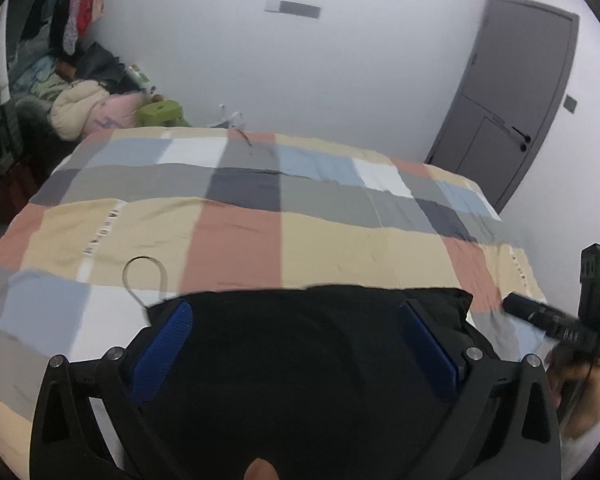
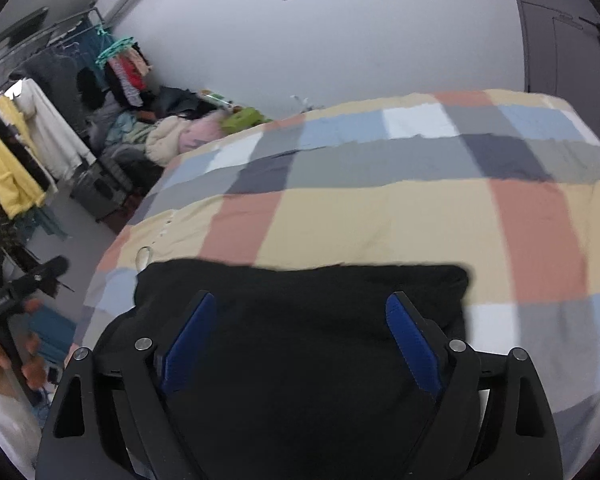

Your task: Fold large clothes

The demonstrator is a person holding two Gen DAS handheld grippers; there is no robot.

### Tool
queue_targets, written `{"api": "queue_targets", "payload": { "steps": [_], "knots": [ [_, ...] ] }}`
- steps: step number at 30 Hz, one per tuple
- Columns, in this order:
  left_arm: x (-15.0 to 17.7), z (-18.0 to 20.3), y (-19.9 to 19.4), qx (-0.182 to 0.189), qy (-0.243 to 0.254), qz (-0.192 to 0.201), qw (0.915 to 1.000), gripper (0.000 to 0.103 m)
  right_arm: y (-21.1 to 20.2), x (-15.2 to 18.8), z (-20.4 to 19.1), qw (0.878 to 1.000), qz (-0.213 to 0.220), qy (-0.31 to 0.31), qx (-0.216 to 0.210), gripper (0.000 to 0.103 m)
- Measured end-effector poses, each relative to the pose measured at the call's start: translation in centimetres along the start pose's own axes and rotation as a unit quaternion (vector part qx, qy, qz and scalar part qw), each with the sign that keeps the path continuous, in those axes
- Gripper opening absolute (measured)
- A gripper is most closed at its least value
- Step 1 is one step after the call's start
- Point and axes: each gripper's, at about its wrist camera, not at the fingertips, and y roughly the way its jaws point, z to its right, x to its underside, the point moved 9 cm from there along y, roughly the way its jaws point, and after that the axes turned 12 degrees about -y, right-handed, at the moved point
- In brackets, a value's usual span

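A black garment (image 1: 300, 360) lies folded into a flat rectangle on the near edge of the bed, also visible in the right wrist view as the black garment (image 2: 300, 320). My left gripper (image 1: 296, 312) hovers above it, jaws wide open, blue pads (image 1: 168, 344) apart with nothing pinched. My right gripper (image 2: 300, 312) is likewise above the cloth, its blue pads (image 2: 412, 344) spread and free of the fabric. The right gripper's body (image 1: 560, 320) shows at the right edge of the left wrist view, held by a hand.
The bed carries a checked cover (image 1: 260, 220) in beige, salmon, grey and blue. A thin hanger hook (image 1: 144, 272) pokes out left of the garment. A heap of clothes (image 1: 80, 108) and a clothes rack (image 2: 28, 140) stand left; a grey door (image 1: 512, 92) is behind.
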Motion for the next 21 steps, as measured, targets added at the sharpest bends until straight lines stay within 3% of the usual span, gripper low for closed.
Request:
{"api": "queue_targets", "payload": {
  "steps": [2,5,7,8,12,21],
  "knots": [
    [1.8,1.1,1.6,0.006,0.013,-0.008,0.9999,0.103,1.7,1.5,-2.3,1.0,0.0,-0.013,-0.012,0.087],
    [4.1,1.2,4.6,-0.013,0.026,-0.021,0.9994,0.103,3.5,3.0,-3.9,0.999,-0.01,-0.049,0.016,0.083],
    [5.1,0.4,6.7,-0.025,0.025,-0.027,0.999,0.103,5.7,4.1,-4.2,0.997,-0.026,-0.065,0.028,0.069],
    [5.6,0.0,7.6,-0.03,0.025,-0.03,0.9988,0.103,6.2,4.4,-4.0,0.997,-0.031,-0.067,0.03,0.068],
    [7.1,-1.3,11.3,-0.03,0.01,-0.052,0.9981,0.103,8.9,4.8,-2.6,0.997,-0.028,-0.055,0.045,0.068],
    [6.4,-2.4,16.5,-0.058,0.016,-0.061,0.9963,0.103,12.7,3.4,-1.2,0.995,-0.029,-0.065,0.07,0.068]
  ]
}}
